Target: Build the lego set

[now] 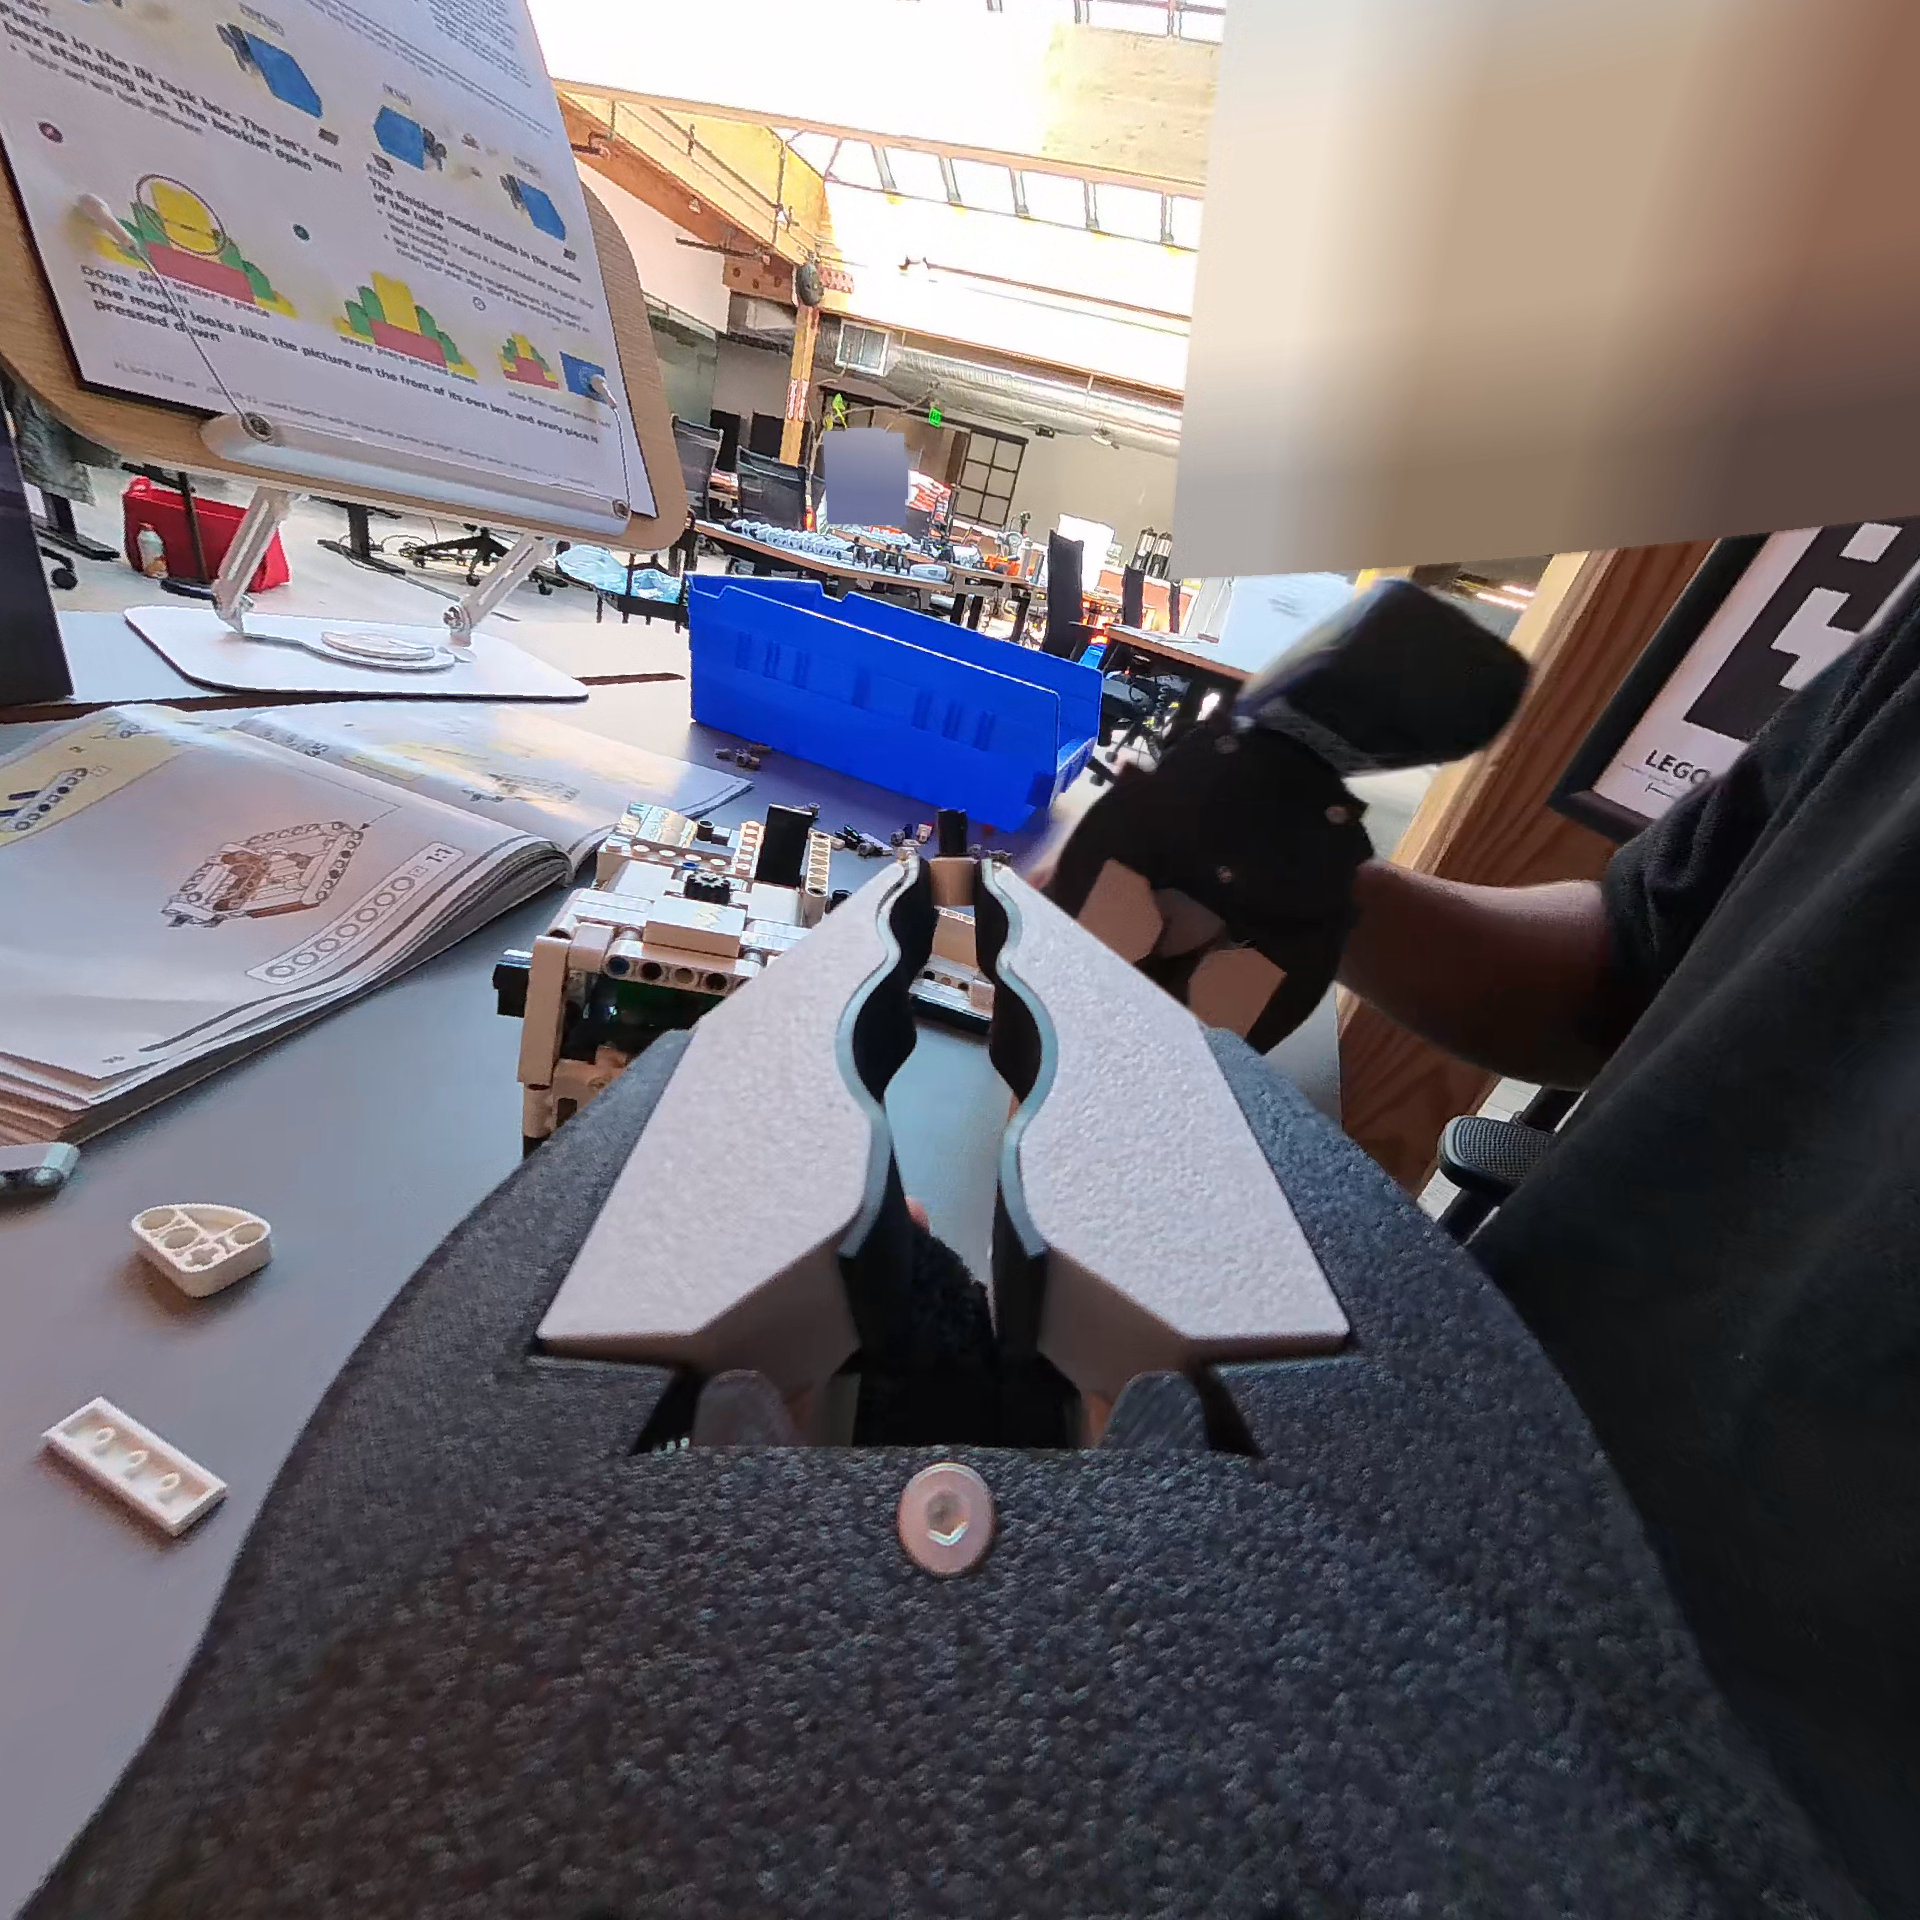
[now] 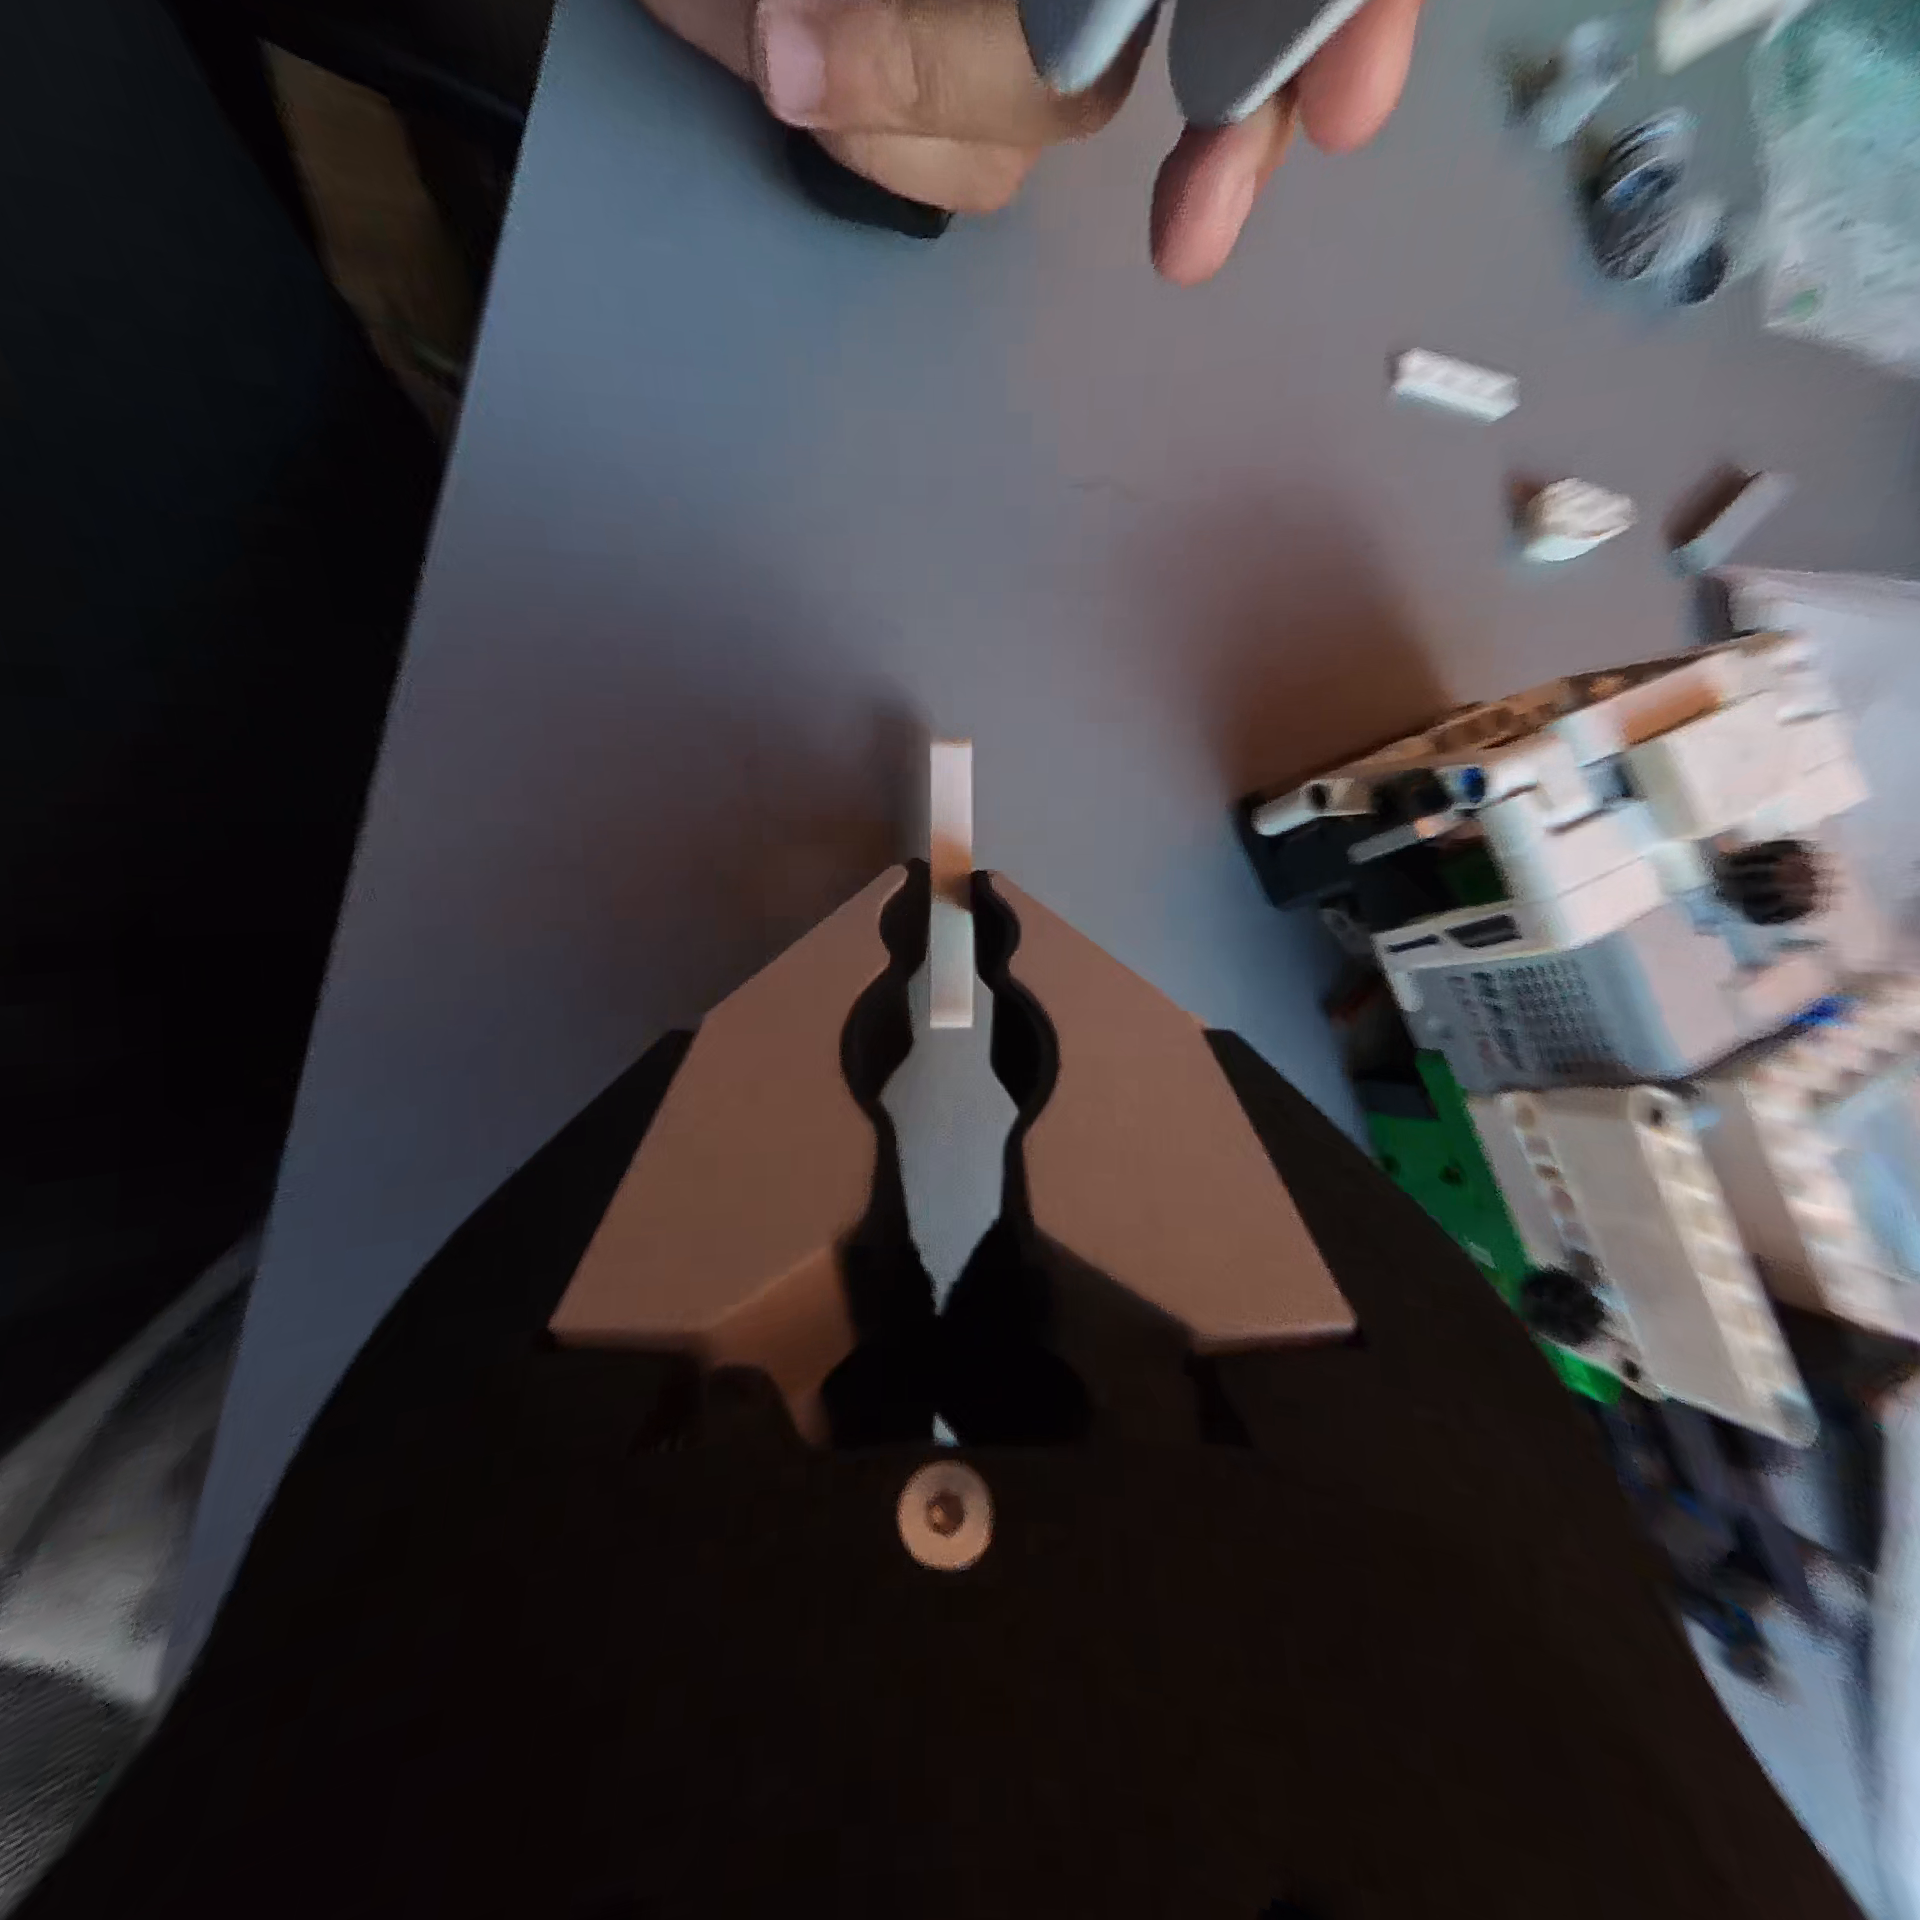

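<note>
Behind the white model point(image 1: 665, 935), a blue bin point(image 1: 883, 707), contents hidden.

Left wrist view is looking low across the table at the white model point(image 1: 665, 935), close; right wrist view is looking steeply down beside the model point(image 2: 1558, 883)
</note>
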The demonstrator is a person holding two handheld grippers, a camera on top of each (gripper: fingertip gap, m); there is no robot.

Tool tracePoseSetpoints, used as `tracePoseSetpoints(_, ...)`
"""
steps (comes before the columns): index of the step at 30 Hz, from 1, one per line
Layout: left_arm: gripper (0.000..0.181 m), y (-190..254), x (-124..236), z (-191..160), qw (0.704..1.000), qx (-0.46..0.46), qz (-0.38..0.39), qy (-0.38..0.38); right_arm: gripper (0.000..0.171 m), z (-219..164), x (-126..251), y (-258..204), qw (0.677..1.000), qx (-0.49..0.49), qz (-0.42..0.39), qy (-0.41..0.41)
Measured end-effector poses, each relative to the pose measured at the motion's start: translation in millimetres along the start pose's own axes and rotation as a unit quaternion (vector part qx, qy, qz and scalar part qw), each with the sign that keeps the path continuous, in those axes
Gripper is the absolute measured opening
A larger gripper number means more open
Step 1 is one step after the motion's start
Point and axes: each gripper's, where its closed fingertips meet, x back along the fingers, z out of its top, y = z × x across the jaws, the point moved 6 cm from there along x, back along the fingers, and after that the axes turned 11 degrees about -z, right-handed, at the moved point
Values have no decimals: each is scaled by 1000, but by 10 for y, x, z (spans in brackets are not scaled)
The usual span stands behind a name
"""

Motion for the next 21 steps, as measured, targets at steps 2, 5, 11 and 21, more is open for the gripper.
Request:
tracePoseSetpoints(2, 6, 6, -8, -5, 1000, -3, 0, -3, 7, 0, 125, 1, 993, 73, -98, 1)
tracePoseSetpoints(5, 6, 6, -10, -7, 1000, -3, 0, -5, 7, -163, 320, -34, 968, 160, -178, -73)
tracePoseSetpoints(11, 6, -10, 3, 0, 1000, 6, -2, 1, 7, -686, 1000, 119, 902, 204, -312, -220)
tracePoseSetpoints(21, 6, -8, 12, 2, 1000, 11, -6, 3, 7, -1691, 1507, 65, 818, 279, -243, -441)
